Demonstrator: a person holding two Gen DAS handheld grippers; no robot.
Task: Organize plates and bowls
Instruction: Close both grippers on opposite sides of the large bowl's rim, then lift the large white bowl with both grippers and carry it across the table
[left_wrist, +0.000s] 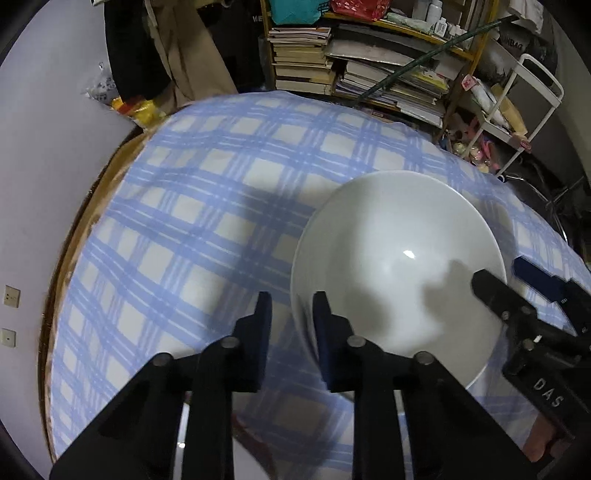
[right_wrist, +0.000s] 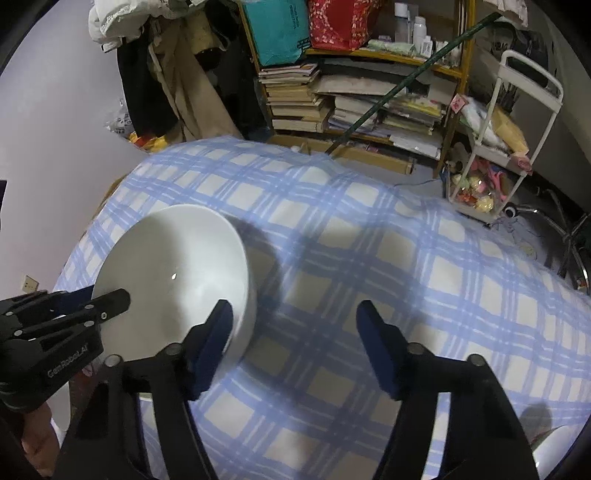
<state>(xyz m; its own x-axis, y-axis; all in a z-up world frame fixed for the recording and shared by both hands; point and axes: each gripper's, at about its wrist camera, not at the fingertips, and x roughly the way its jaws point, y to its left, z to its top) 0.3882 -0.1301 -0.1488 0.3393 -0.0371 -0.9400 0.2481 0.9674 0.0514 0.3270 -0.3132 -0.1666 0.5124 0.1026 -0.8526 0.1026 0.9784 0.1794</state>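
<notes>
white bowl (left_wrist: 399, 273) on the checked tablecloth (left_wrist: 192, 229), lying between both claws | left gripper (left_wrist: 291, 314) narrowly parted, straddling the near-left rim, grip unconfirmed | right gripper (right_wrist: 295, 325) wide apart, empty, left finger at the bowl's right wall | left nearer.

My left gripper (left_wrist: 291, 306) has matte black linkage arms, round grey pivot pins and dark blue pads (left_wrist: 263, 321). At 4 o'clock, my right gripper (left_wrist: 506, 273) bears white "DAS" lettering. Bare skin (left_wrist: 535, 448) shows below it.
</notes>
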